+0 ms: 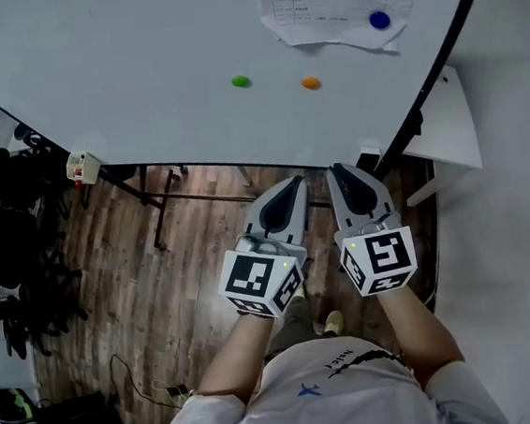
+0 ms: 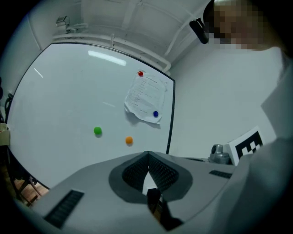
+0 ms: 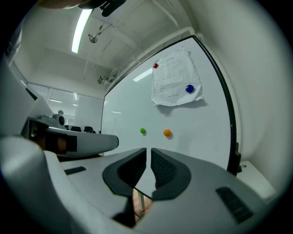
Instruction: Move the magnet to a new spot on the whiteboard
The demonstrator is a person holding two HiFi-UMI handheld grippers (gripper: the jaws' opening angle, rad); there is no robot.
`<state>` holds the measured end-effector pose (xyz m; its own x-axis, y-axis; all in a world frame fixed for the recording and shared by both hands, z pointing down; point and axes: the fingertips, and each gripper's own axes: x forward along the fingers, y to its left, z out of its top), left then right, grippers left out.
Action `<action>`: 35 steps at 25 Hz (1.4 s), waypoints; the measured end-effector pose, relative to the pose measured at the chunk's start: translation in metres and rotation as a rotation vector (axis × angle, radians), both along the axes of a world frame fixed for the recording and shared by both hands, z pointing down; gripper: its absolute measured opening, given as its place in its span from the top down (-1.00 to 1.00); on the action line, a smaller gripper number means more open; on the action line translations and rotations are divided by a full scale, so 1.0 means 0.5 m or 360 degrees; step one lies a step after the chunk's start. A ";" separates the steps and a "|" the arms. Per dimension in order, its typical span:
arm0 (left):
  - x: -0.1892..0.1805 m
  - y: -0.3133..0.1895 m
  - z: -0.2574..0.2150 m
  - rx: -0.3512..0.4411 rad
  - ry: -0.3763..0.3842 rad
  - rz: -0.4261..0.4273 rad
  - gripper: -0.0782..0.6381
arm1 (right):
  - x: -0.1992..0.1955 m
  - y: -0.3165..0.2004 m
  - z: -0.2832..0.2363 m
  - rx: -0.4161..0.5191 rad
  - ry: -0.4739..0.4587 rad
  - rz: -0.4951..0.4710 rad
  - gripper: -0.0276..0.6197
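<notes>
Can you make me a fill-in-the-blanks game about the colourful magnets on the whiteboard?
1. The magnet right beside the green magnet on the whiteboard is ___.
2. The blue magnet pins down a sheet made of ___.
3. In the left gripper view, the magnet at the sheet's top is ___.
4. The left gripper and the right gripper are holding ___.

Missing words: orange; paper; red; nothing.

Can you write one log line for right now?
left gripper: shut, empty | right gripper: slightly open, empty | green magnet, orange magnet: on whiteboard, untouched
</notes>
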<state>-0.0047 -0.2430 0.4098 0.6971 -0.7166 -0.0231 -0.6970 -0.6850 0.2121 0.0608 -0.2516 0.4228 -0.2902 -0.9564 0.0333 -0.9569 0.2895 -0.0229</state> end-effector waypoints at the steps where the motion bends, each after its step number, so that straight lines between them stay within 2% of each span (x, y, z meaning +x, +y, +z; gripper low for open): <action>1: 0.004 0.019 0.002 -0.0005 0.0002 -0.0008 0.76 | 0.001 0.019 0.002 -0.0004 0.0004 -0.0020 0.79; 8: 0.030 0.143 0.006 -0.0039 0.0000 -0.0052 0.76 | 0.001 0.141 0.001 -0.0005 -0.0008 -0.0154 0.82; 16: 0.049 0.235 -0.003 -0.0022 -0.0042 -0.0093 0.76 | 0.002 0.235 -0.002 -0.0006 -0.0047 -0.0250 0.86; 26: 0.078 0.274 -0.015 -0.0012 -0.0056 -0.0085 0.76 | 0.025 0.279 -0.005 -0.0040 -0.0092 -0.0285 0.87; 35: 0.086 0.265 -0.030 -0.0006 -0.0056 -0.0072 0.76 | 0.032 0.273 -0.015 -0.0059 -0.0118 -0.0291 0.87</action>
<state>0.0385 -0.1105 0.3948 0.6644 -0.7474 0.0033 -0.7343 -0.6519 0.1894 0.0765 -0.1153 0.4151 -0.4617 -0.8862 0.0398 -0.8839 0.4557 -0.1053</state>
